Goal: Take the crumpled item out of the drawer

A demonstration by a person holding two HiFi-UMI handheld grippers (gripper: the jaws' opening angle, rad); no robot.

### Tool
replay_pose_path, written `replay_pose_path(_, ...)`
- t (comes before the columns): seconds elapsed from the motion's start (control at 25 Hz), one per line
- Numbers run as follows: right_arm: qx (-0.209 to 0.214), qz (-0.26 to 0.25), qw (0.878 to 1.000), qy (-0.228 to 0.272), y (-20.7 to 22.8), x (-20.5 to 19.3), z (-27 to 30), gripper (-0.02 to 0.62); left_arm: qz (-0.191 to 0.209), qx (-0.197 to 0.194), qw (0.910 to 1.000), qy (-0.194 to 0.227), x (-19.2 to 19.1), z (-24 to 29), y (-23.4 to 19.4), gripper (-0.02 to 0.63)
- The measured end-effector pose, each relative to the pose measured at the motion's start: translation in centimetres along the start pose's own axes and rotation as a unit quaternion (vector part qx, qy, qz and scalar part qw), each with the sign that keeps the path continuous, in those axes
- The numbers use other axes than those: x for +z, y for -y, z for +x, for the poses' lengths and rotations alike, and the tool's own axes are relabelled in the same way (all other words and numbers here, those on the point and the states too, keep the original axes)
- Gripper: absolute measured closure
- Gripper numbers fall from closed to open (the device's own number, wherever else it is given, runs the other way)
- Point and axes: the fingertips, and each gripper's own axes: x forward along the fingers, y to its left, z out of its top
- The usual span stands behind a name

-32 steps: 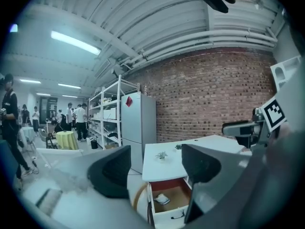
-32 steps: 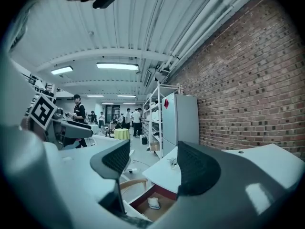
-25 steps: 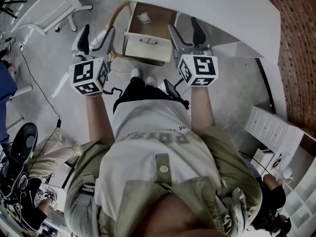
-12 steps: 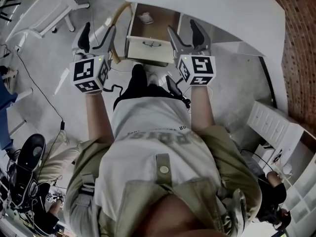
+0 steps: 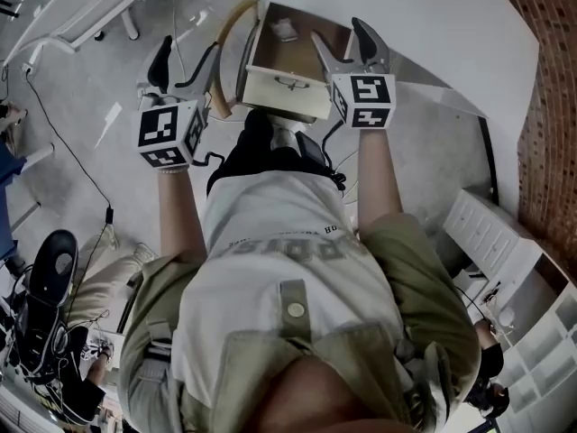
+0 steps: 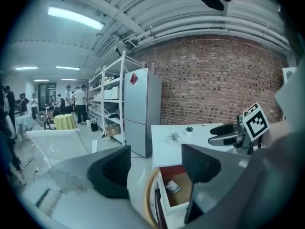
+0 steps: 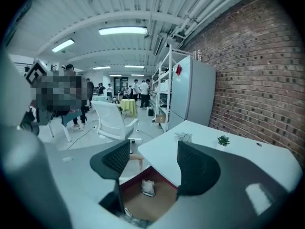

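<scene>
One crumpled item (image 7: 148, 187), pale, on floor of open drawer (image 5: 284, 87), toward its back, under white desk (image 5: 406, 16). Untouched; drawer out, grasp and lift not yet done. Just beside drawer, right gripper (image 5: 341, 36); farther off, left gripper (image 5: 187, 52); jaws of both apart, holding nothing. Item's creases clearest in right gripper view; both grippers' placing only in head view.

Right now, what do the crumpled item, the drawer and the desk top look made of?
Crumpled item: pale and creased, probably paper or thin plastic; too small to tell. Drawer: matte brown floor, seemingly wood board. Desk top: smooth, even white, likely laminate or painted board.
</scene>
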Motion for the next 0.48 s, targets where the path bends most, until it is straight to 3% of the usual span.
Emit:
replay_pose_path(0.24,0.053,-0.052,0.995,-0.063,-3.0,-4.2,6.3,0.278,-0.008,0.013,0.9998,-0.01,-2.5,0.6,-1.9,0.258)
replay_pose_path(0.48,0.097,-0.093,0.981,-0.137,-5.8,-10.6,11.8,0.278,-0.013,0.012,0.9997,-0.016,-5.6,1.7,-3.0,0.258)
